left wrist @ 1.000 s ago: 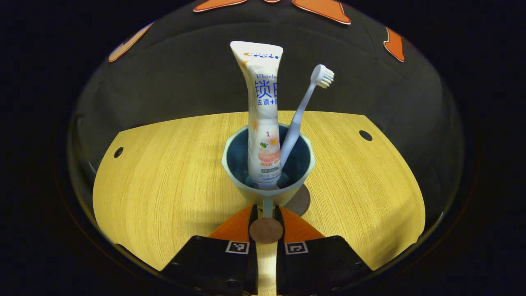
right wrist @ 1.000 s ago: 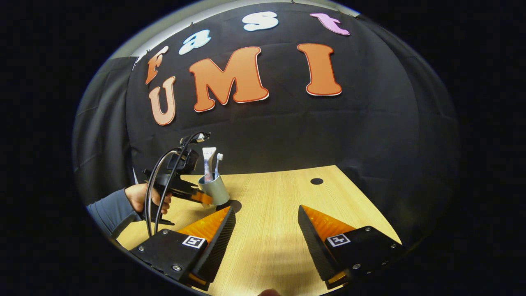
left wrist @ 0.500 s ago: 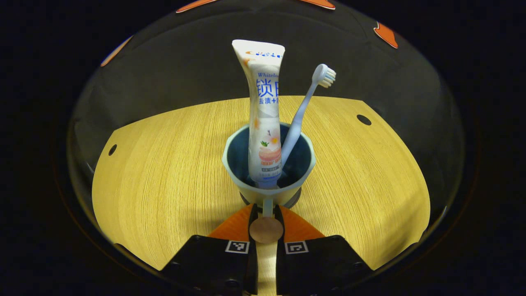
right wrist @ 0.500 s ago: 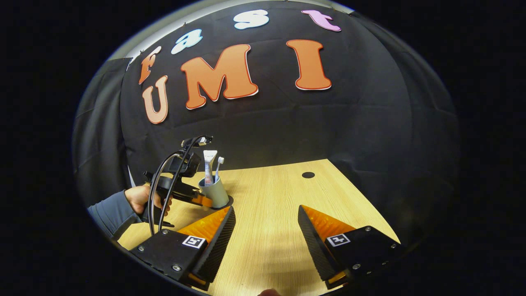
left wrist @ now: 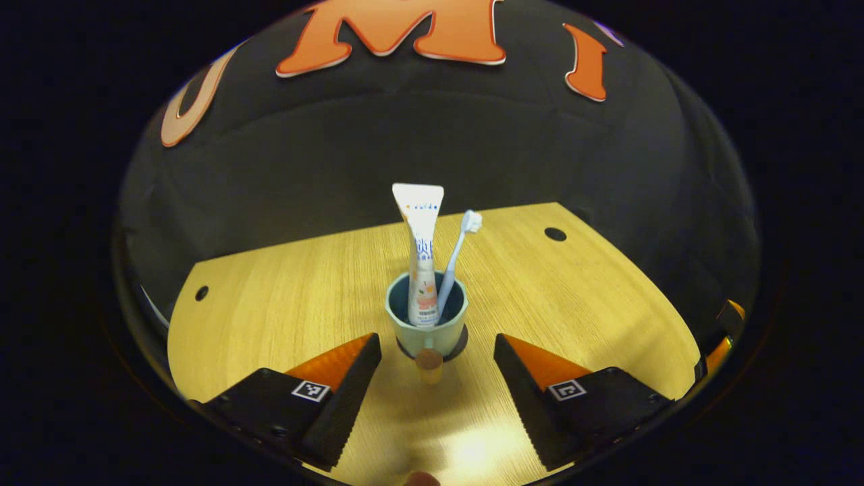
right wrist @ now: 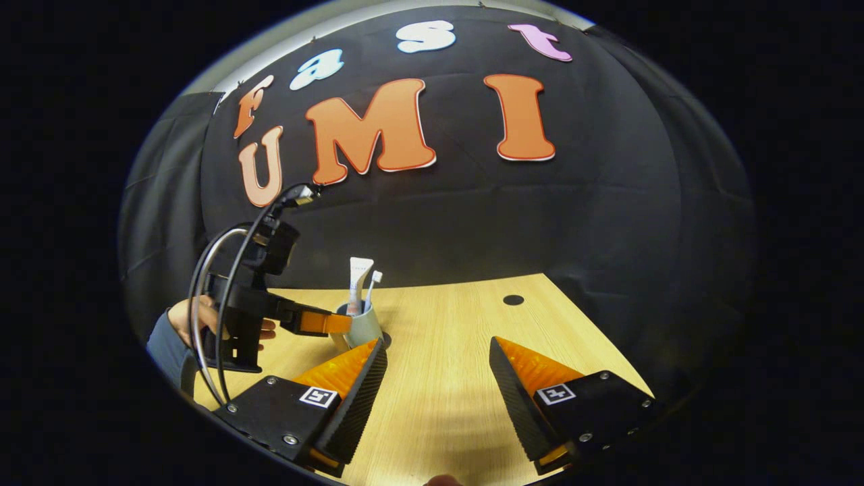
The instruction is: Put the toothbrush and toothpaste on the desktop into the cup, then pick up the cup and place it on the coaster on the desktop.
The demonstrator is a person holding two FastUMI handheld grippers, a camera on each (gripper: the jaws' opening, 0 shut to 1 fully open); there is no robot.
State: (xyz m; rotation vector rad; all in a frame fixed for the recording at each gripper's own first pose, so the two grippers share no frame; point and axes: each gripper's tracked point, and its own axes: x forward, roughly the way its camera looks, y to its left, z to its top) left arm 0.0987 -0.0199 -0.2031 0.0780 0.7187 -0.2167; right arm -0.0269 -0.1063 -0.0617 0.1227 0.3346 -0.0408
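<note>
Standing on a dark round coaster (left wrist: 463,350): smooth tapered cup (left wrist: 426,329), wood-grain desktop (left wrist: 283,297).

Both grippers' jaws wide apart

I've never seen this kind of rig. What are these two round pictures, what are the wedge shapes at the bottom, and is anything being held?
A person holds a two-finger gripper in each hand, and each carries its own camera. In the left gripper view, the wedges are the left gripper, open and holding nothing. Ahead, on the wooden desktop, the cup stands on a dark coaster, with the toothpaste and toothbrush upright inside. The right gripper, in its own view, is also open and holds nothing; farther off is the hand holding the left gripper.
</note>
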